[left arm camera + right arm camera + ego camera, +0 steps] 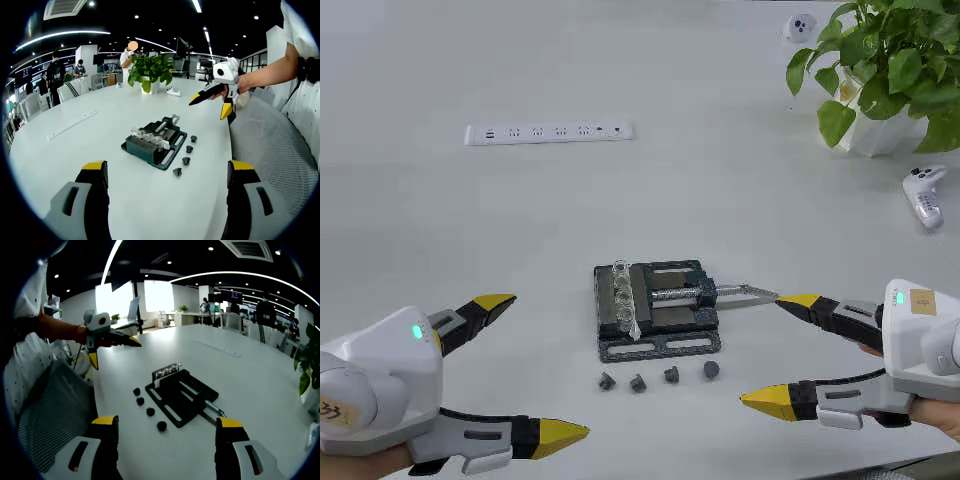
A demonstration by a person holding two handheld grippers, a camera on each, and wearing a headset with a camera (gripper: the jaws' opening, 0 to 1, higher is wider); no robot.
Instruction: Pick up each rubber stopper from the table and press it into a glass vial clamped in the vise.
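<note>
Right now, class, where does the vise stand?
In the head view the vise sits centre-frame, four rubber stoppers lined just before its near edge, the power strip beyond to the left.

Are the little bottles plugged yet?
No, unplugged: the vials in the vise show bare mouths, and four stoppers lie on the table.

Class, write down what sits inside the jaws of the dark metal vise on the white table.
A row of clear glass vials stands clamped in the vise, mouths open. Their lower parts are hidden between the jaws.
</note>
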